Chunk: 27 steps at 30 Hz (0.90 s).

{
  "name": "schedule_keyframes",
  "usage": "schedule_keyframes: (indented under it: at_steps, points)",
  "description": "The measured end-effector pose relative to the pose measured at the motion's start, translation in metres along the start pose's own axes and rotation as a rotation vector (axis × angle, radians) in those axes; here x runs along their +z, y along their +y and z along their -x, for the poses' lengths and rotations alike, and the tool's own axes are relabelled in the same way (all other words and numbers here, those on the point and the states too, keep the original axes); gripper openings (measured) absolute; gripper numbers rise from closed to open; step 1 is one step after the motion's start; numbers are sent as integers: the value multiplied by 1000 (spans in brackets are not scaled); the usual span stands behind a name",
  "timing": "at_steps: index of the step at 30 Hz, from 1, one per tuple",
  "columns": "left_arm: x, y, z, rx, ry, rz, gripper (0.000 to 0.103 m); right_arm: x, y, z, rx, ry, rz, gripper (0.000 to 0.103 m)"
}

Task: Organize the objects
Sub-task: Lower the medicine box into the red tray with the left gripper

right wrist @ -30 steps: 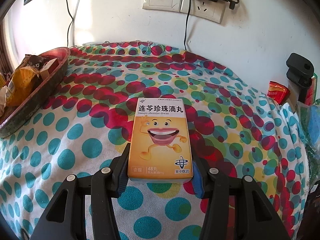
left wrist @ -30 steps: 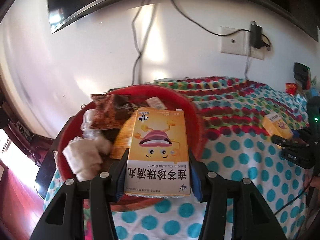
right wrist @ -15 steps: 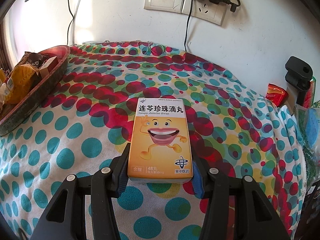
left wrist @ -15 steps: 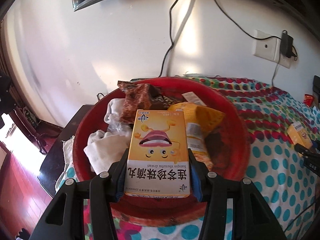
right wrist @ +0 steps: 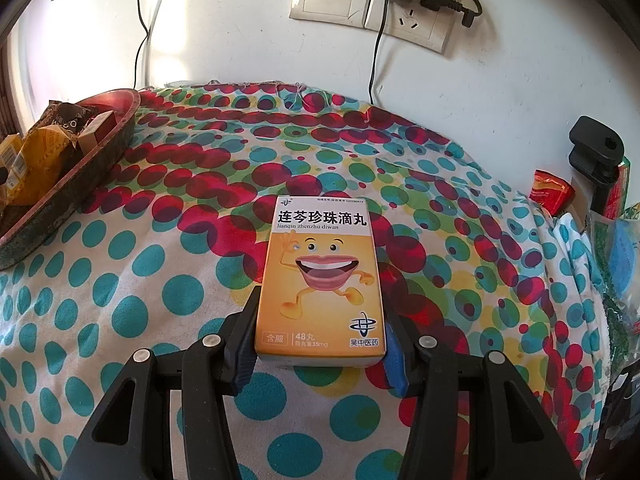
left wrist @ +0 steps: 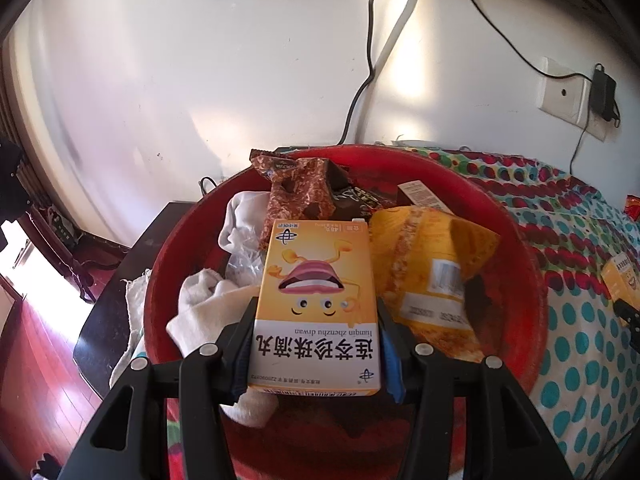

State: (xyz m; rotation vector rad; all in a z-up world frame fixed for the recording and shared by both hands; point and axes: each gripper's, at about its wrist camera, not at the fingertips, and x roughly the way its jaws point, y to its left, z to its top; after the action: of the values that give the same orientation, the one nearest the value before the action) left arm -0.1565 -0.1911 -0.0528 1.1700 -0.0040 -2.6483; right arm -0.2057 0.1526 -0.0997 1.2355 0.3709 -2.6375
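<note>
My left gripper (left wrist: 316, 344) is shut on a yellow medicine box (left wrist: 318, 304) with a cartoon mouth, held upside down over the red bowl (left wrist: 532, 280). The bowl holds a yellow snack bag (left wrist: 432, 272), a brown wrapper (left wrist: 298, 196) and white cloth (left wrist: 204, 308). My right gripper (right wrist: 320, 340) is shut on a second, matching yellow medicine box (right wrist: 322, 276), held low over the polka-dot tablecloth (right wrist: 160, 280). That box also shows at the right edge of the left wrist view (left wrist: 622, 276). The red bowl sits at the far left of the right wrist view (right wrist: 108, 140).
The white wall behind has sockets (right wrist: 372, 4) with plugs and hanging cables (left wrist: 360, 88). A black clamp (right wrist: 596, 156) and red packets (right wrist: 550, 192) stand at the table's right edge. A dark cabinet (left wrist: 120, 280) and wooden floor lie left of the bowl.
My left gripper has moved left and forward with its box, from the bowl's right side to over the bowl's middle. The right gripper and its box have stayed nearly still.
</note>
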Motion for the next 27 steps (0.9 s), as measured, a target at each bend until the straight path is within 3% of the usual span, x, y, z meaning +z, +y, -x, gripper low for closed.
schedule_keyframes:
  at_steps: [19,27]
  points:
    - [9,-1,-29,35,28,-53,53,0,1,0,2,0,-3,49]
    - [9,3,-27,12,56,-18,63,1,-1,-1,9,1,-9,49]
